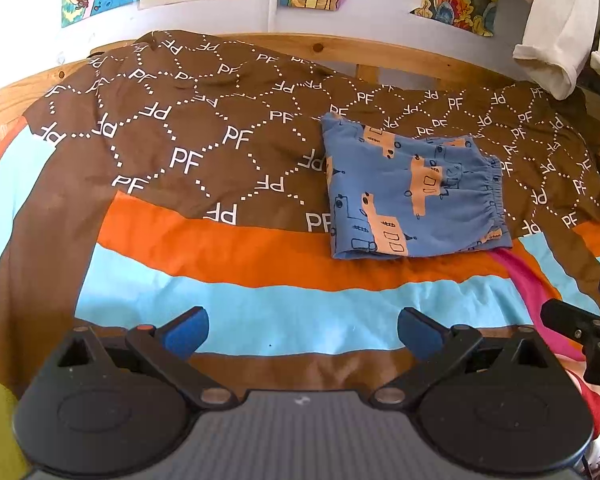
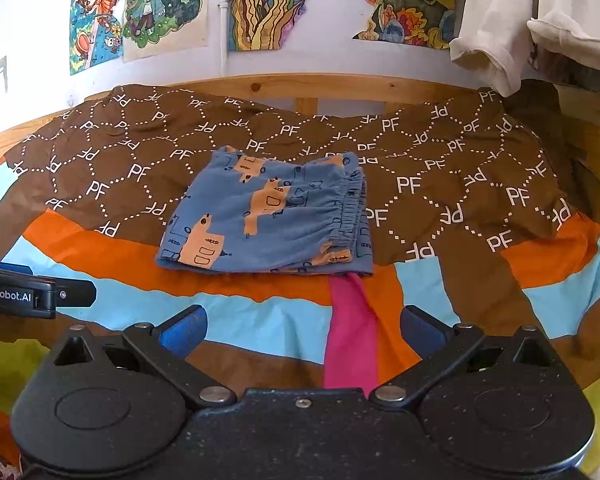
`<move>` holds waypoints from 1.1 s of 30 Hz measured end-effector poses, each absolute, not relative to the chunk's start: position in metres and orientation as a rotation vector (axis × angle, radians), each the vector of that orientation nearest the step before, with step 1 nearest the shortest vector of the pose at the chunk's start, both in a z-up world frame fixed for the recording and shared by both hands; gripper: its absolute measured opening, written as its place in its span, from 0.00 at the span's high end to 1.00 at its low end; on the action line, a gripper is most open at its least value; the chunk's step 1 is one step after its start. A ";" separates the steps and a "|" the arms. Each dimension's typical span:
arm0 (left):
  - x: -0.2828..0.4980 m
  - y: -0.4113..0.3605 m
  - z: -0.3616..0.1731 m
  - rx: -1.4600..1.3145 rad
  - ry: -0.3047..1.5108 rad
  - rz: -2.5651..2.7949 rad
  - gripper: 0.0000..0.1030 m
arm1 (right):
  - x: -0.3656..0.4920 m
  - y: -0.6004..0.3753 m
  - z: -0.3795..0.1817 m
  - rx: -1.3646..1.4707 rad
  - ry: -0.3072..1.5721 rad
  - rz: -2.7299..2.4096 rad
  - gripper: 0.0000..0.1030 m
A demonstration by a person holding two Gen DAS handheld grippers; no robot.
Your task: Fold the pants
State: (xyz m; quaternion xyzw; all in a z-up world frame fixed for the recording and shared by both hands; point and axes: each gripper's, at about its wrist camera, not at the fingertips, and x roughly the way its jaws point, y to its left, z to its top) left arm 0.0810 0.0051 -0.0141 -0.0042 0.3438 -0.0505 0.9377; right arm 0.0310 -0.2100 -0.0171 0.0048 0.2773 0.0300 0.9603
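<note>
Right up close, the left claw point(image 1: 303, 334) sits wide open, its 2 blue-padded fingers point(image 1: 186, 332) spread far apart with nothing between them, hovering low over the striped bedspread point(image 1: 260, 320). Same story on the other side: the right claw point(image 2: 303, 330) is fully spread too, blue pads point(image 2: 184, 330) empty, holding nothing at all. Under the right claw runs a narrow bright pink strip of fabric point(image 2: 350, 340), passing between its fingers without being gripped, and leading up to the near edge of the pants. In the right wrist view the left claw's black body point(image 2: 28, 294) pokes in from the left edge; in the left wrist view a black part of the right claw point(image 1: 580, 328) shows at the right edge.

Moving outward, the bedspread shows bands of brown, sky blue and orange, then a big brown panel printed with white "PF" letters and dotted hexagons point(image 1: 188, 148). And there are the pants: small blue fabric pants with orange and dark vehicle prints point(image 2: 266, 216), lying folded into a compact rectangle on the bed, well ahead of both claws, elastic waistband point(image 2: 350, 216) gathered along the right side. They straddle the edge where the brown panel meets the orange band.

Beyond that, a pale wooden bed frame point(image 2: 340, 88), colourful drawings taped to the white wall point(image 2: 164, 8), and cream garments hanging at upper right point(image 2: 496, 28).
</note>
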 end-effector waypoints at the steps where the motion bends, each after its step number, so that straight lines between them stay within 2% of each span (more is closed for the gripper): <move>1: 0.081 0.005 -0.014 -0.010 0.703 -0.105 0.00 | 0.031 -0.210 -0.017 0.010 0.562 0.061 0.01; 33: 0.082 0.004 -0.015 -0.002 0.701 -0.106 0.00 | 0.030 -0.209 -0.018 0.014 0.563 0.061 0.01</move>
